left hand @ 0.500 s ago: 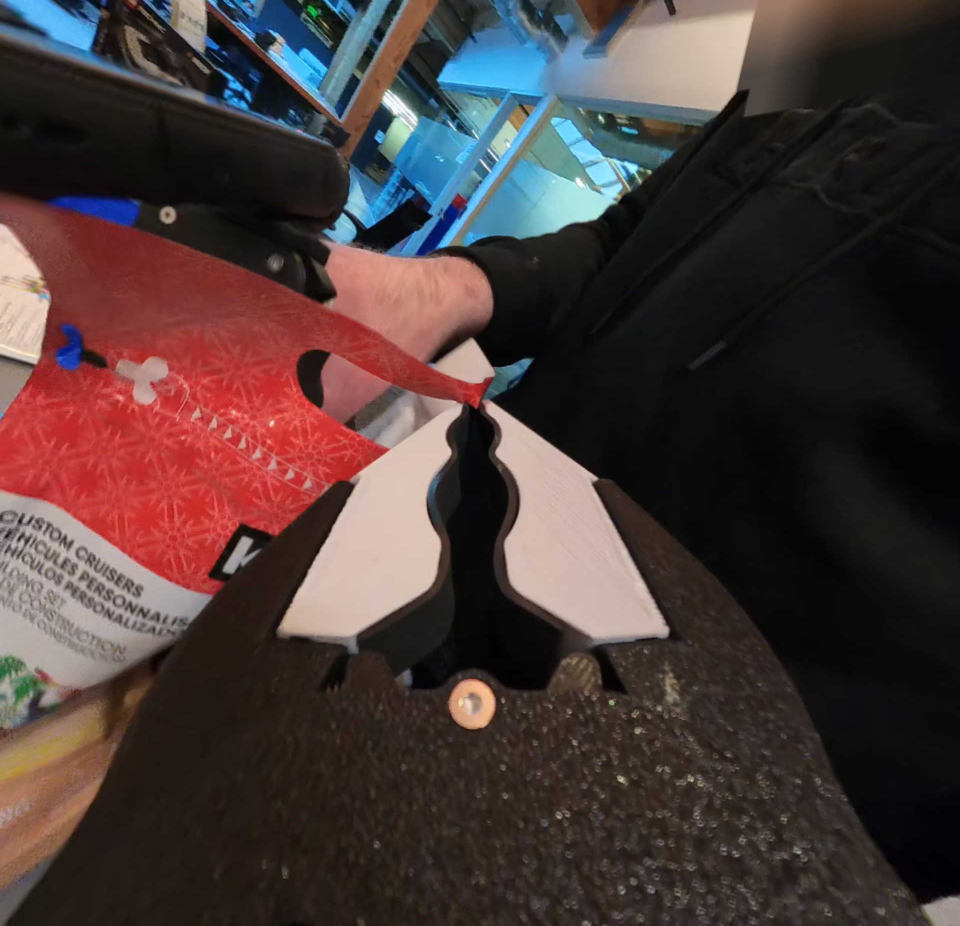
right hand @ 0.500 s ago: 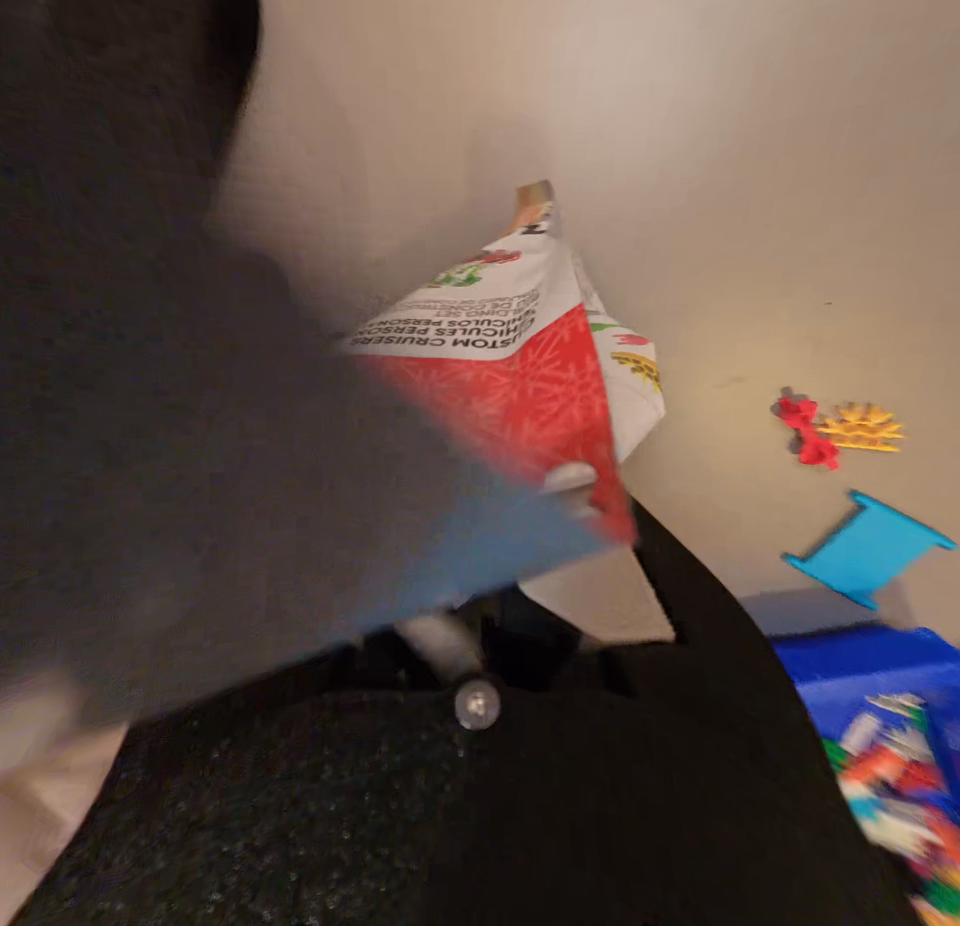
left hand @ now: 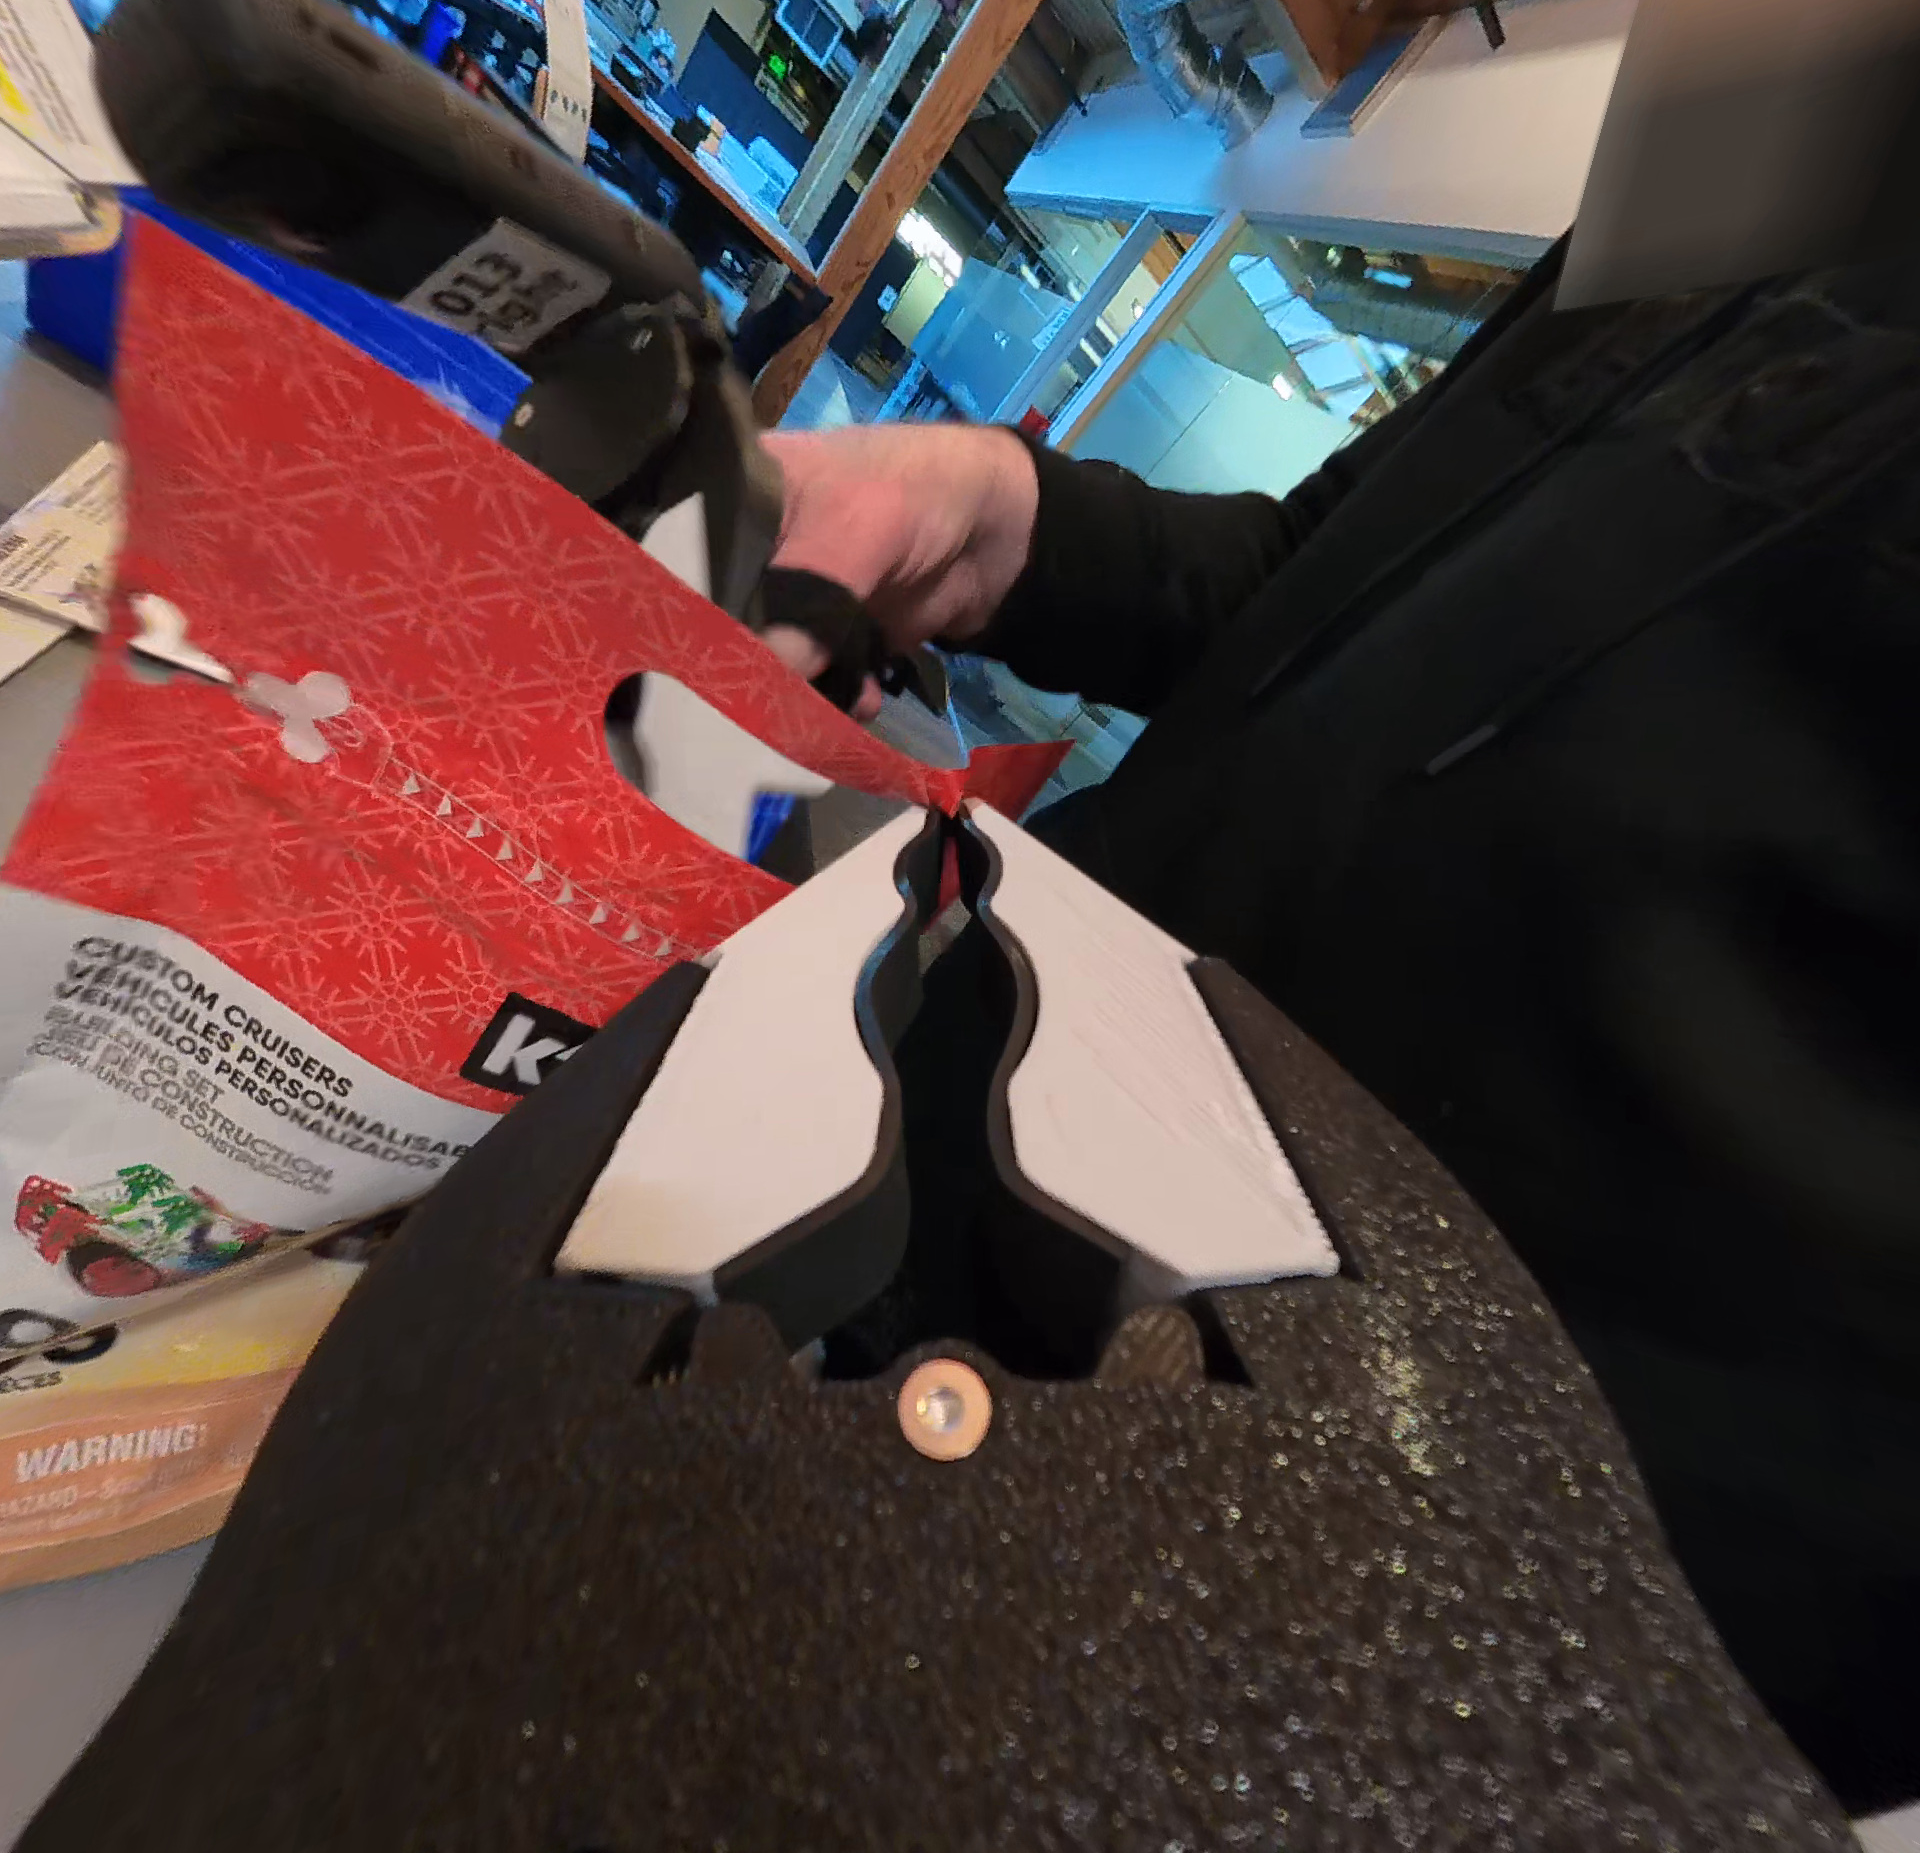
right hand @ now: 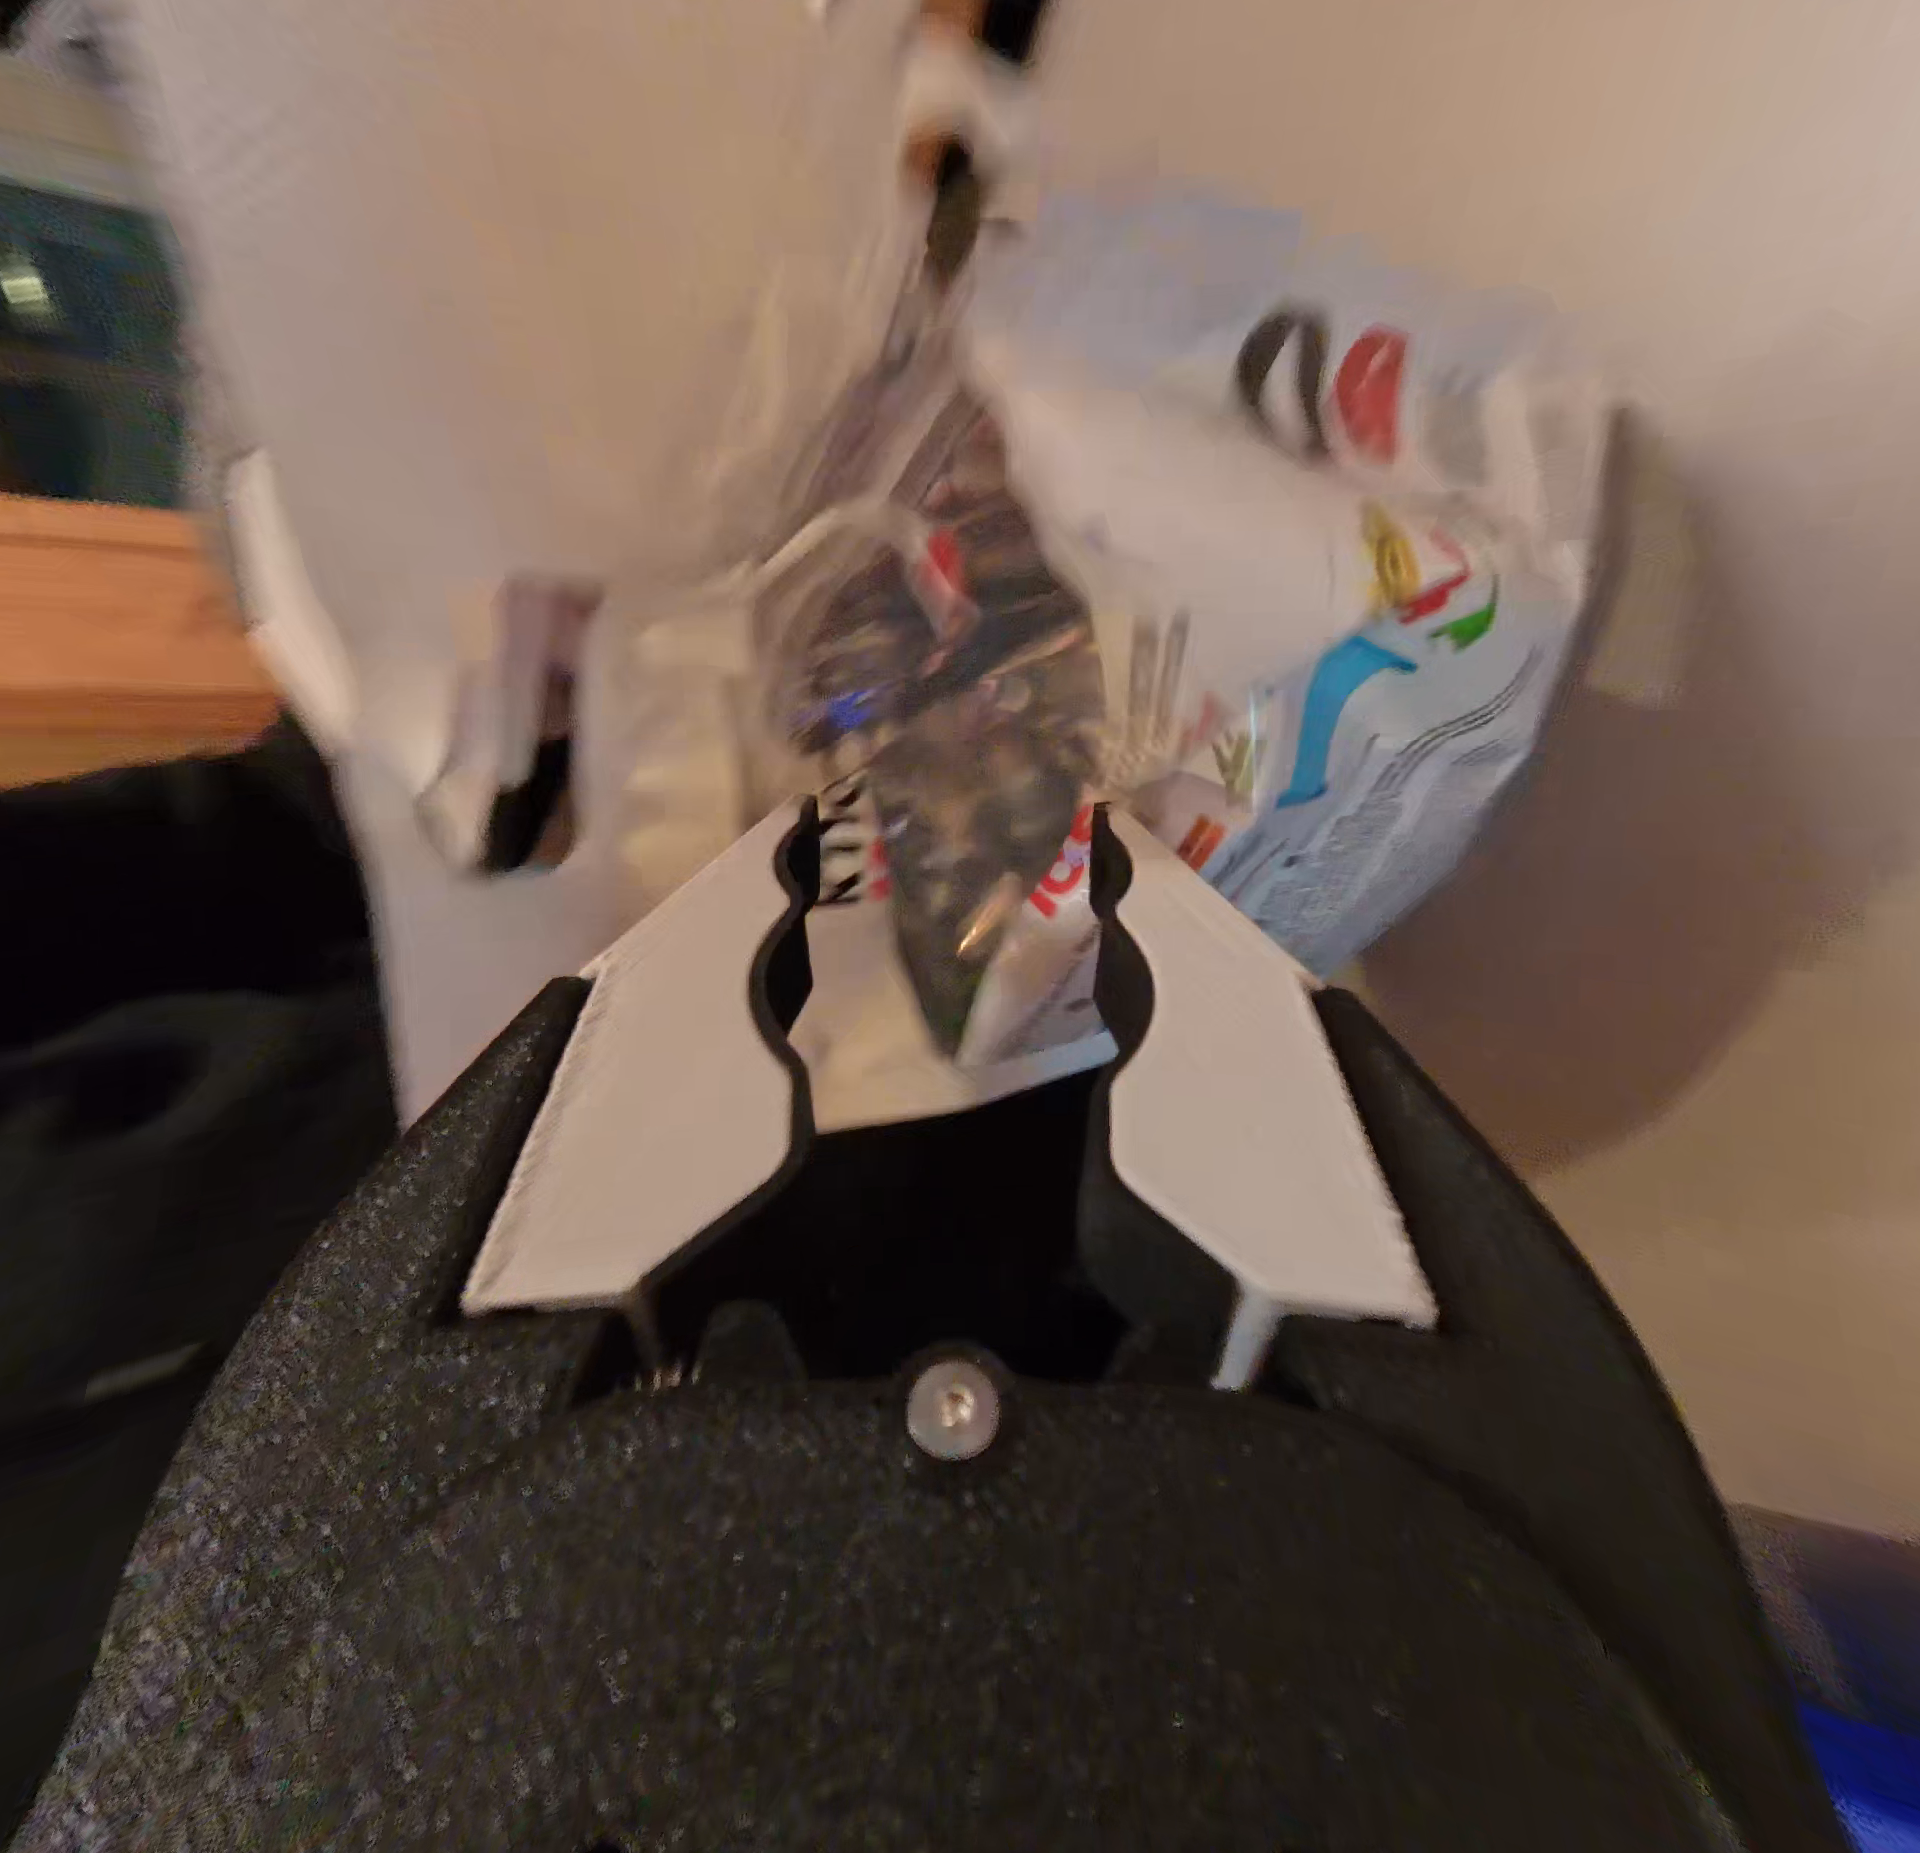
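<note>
A red and white foil toy bag point(left hand: 364, 660) with a hang hole is held up over the table. My left gripper point(left hand: 948, 816) is shut on the bag's red top corner, and the red strip is stretched taut from its tips. My right gripper point(left hand: 416, 193) shows above the bag in the left wrist view, gripped by a hand point(left hand: 914, 536). In the blurred right wrist view my right gripper point(right hand: 951, 847) is open. The bag point(right hand: 1403, 712) is right in front of it, and its silver inside point(right hand: 966, 764) reaches between the fingers.
A person in a black hoodie point(left hand: 1558, 868) fills the right side. A blue bin point(left hand: 395, 338) stands behind the bag and shows at the lower right corner point(right hand: 1860, 1741). Paper leaflets point(left hand: 52, 546) lie at the left. The table point(right hand: 1714, 1180) is beige.
My right gripper has swung from the bag's red front to face its silver opening, and its fingers now show apart. The left gripper keeps its hold on the red corner.
</note>
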Tool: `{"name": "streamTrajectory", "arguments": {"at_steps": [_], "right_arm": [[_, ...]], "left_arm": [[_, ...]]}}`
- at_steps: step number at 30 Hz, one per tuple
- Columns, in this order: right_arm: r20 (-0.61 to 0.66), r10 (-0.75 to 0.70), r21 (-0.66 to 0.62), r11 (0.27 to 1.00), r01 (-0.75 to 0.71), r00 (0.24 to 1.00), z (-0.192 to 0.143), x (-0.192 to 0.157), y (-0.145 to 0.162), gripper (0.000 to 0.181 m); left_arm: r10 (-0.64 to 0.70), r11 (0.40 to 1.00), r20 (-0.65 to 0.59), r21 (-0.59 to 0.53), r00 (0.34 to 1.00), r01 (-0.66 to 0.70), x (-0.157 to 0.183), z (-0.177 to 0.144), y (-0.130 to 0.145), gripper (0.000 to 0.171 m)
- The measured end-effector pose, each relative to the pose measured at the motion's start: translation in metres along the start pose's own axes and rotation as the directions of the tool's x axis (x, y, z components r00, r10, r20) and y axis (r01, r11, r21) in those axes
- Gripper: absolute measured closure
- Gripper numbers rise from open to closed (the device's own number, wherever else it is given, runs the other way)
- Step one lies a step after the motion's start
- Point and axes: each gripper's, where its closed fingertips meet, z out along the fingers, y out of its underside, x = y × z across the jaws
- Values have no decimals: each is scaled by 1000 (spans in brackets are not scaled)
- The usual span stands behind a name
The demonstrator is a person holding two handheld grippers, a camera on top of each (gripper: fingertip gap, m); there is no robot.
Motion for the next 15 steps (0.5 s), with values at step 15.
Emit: {"name": "streamTrajectory", "arguments": {"at_steps": [15], "right_arm": [[-402,-195,-81,981,178,895,13,50,-40,154]], "left_arm": [[62,971,-30,-230,998,-67,-1,18,-1,171]]}}
